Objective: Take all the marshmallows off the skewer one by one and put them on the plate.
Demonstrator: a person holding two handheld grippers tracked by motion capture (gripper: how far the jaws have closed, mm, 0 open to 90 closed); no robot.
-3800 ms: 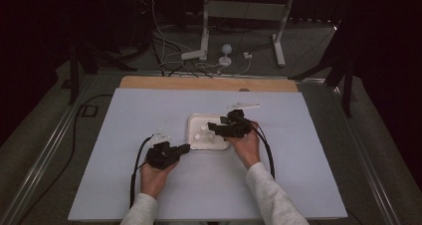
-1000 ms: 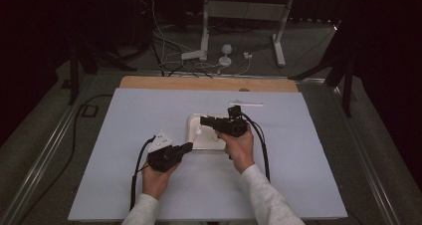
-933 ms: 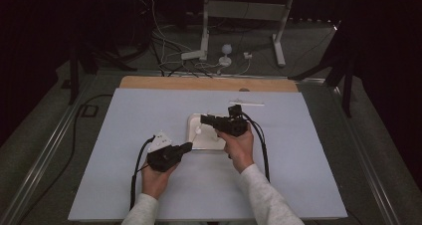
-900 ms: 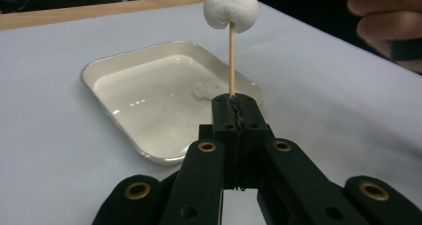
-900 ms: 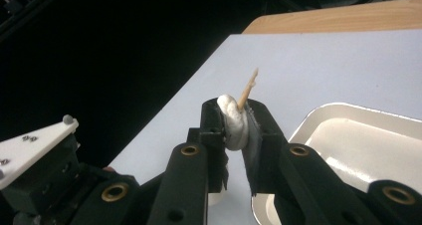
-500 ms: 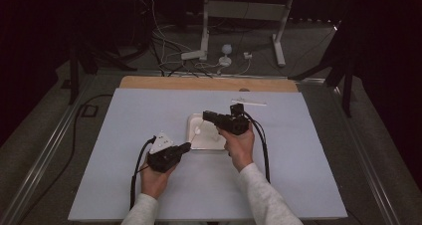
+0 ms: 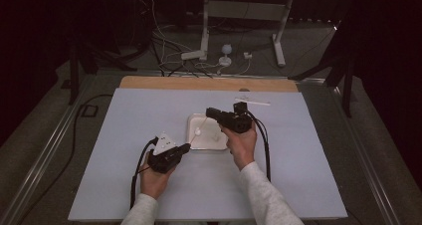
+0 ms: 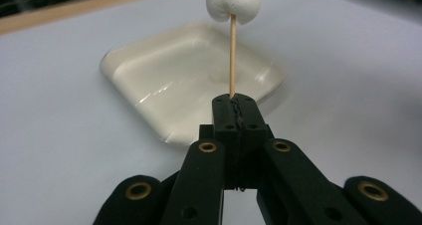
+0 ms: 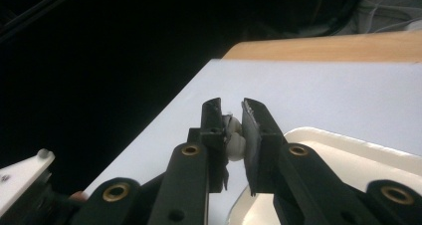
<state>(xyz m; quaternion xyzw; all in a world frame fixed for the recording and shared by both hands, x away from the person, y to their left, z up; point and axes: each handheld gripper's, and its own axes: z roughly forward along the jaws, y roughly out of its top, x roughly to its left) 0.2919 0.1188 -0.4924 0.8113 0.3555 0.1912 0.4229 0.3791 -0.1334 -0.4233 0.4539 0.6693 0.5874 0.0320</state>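
My left gripper (image 7: 186,146) is shut on a thin wooden skewer (image 8: 232,56) that points toward the white tray (image 7: 214,141). A white marshmallow (image 8: 233,3) sits on the skewer's tip, over the tray's left part (image 7: 198,132). My right gripper (image 7: 209,111) hovers above the tray's far edge and points left. In the right gripper view its jaws (image 9: 234,116) are nearly closed on a second small white marshmallow (image 9: 235,144). The tray (image 8: 174,85) looks bare in the left gripper view.
A pale blue mat (image 7: 124,120) covers the table, with a wooden strip (image 7: 209,83) along its far edge. A thin white stick (image 7: 253,102) lies on the mat behind the right gripper. Cables and a metal stand (image 7: 206,31) are on the floor beyond.
The right gripper has lifted off the tray with the marshmallow and turned to point left. The left gripper with the skewer has barely moved.
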